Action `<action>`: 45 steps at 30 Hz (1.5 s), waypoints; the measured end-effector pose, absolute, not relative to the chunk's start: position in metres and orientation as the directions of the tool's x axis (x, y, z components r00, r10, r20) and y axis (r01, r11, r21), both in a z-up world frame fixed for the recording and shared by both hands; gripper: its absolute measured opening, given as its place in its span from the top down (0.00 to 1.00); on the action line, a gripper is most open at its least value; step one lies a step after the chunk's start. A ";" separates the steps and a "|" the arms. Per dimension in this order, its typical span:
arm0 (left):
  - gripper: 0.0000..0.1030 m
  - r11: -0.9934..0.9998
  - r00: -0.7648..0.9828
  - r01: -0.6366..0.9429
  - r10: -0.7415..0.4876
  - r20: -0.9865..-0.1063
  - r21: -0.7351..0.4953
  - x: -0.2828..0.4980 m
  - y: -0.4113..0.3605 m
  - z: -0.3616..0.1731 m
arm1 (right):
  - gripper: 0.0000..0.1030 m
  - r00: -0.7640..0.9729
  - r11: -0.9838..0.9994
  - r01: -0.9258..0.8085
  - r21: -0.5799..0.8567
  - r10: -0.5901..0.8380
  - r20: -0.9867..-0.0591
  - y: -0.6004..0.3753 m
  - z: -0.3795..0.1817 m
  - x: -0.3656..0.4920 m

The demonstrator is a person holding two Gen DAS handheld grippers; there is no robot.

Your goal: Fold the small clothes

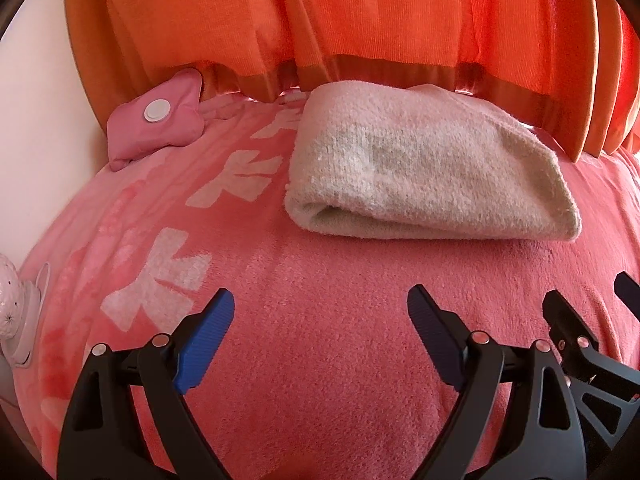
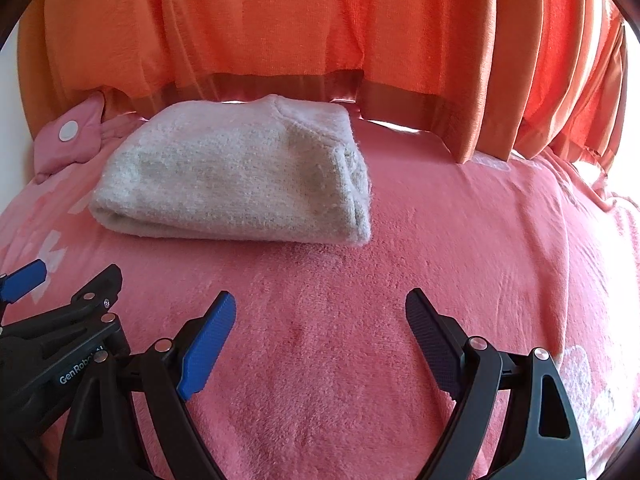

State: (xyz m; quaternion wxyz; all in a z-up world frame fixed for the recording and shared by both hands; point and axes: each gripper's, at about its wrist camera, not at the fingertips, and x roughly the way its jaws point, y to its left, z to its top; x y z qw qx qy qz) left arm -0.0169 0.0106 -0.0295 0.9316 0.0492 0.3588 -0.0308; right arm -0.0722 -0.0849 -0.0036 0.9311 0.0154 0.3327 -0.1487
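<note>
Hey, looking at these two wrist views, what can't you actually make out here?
- What garment the folded cream cloth is: folding hides its shape, both views.
- Behind the orange curtain: covered; only glare under its hem.
- The white object at the left wrist view's edge: cut off.
- The pink pouch: right wrist view's rim distorts it.

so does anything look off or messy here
Nothing stands out. The cream garment lies folded in a compact bundle on the pink blanket, and both tools, left and right, are open and clear of it.
</note>
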 end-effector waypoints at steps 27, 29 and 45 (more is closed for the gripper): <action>0.20 0.993 0.729 0.099 -0.032 -0.684 0.058 -0.013 0.008 -0.034 | 0.18 0.731 0.954 0.290 -0.068 -0.267 -0.628 -0.083 -0.006 -0.073; 0.20 0.993 0.731 0.100 -0.032 -0.682 0.060 -0.013 0.008 -0.034 | 0.18 0.731 0.955 0.289 -0.069 -0.266 -0.628 -0.083 -0.006 -0.073; 0.20 0.995 0.724 0.092 -0.038 -0.689 0.042 -0.012 0.007 -0.036 | 0.18 0.727 0.951 0.301 -0.068 -0.275 -0.629 -0.083 -0.008 -0.074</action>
